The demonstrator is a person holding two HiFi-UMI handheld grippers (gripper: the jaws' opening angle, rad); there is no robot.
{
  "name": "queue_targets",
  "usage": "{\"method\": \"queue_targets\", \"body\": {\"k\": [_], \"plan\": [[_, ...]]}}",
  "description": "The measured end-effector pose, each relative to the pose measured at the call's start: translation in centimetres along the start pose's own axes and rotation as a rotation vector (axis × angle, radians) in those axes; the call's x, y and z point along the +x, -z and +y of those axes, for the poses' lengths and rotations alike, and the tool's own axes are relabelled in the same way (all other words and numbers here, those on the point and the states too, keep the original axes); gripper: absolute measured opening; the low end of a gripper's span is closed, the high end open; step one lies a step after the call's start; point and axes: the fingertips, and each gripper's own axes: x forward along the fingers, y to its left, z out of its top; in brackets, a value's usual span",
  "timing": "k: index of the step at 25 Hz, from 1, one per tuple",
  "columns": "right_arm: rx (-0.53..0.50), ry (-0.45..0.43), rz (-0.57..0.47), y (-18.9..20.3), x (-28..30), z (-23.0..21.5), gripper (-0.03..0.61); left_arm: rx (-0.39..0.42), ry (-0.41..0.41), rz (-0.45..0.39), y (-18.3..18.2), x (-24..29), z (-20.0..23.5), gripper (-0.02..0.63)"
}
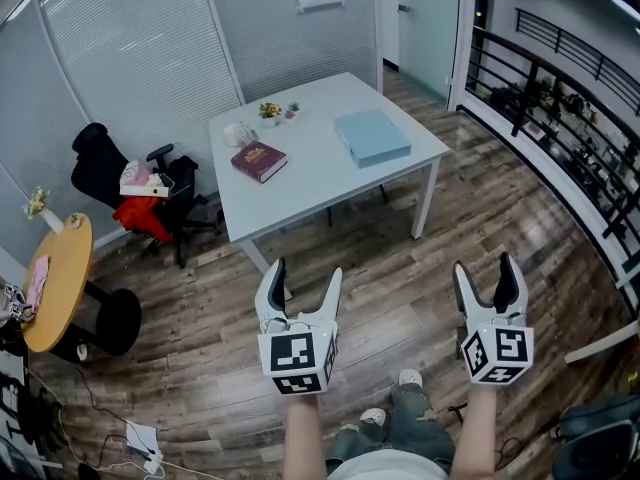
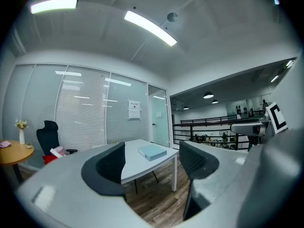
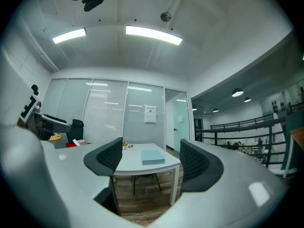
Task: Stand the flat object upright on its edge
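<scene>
Plainly, the pale blue box (image 1: 371, 136) lay flat on the worktop (image 1: 310, 183), well ahead of both my grippers and across a stretch of wooden floor. It sat between the lines of my left gripper (image 1: 305, 271) and my right gripper (image 1: 485, 266), and neither was clearly nearer. Both grippers stood with jaws apart, holding nothing. The box looked thin, broad and stiff, and its longer side seemed to run away from me.

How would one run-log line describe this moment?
stage: approach | left claw: open, empty | right claw: open, empty | blue box: lying flat on white table, untouched | red book: flat
</scene>
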Motion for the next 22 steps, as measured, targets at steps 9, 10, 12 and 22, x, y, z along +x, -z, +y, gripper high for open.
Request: {"method": "queue_targets", "body": {"k": [9, 10, 12, 22], "plan": [[-0.001, -0.033, 0.03, 1.3, 6.6, -1.2, 0.391, -0.024, -0.032, 0.032, 1.1, 5.7, 1.1, 0.348], [0.0, -0.04, 0.031, 1.4, 7.7, -1.5, 0.391, -0.024, -0.04, 0.034, 1.1, 6.6, 1.2, 0.348], [0.002, -0.055, 0.033, 1.7, 10.2, -2.3, 0.391, -0.025, -0.058, 0.038, 1.2, 8.8, 1.4, 0.348], [0.022, -0.144, 0.017, 0.2, 24.8, -7.2, 0.383, -0.006, -0.137, 0.029, -2.0, 21.1, 1.3, 0.347]]}}
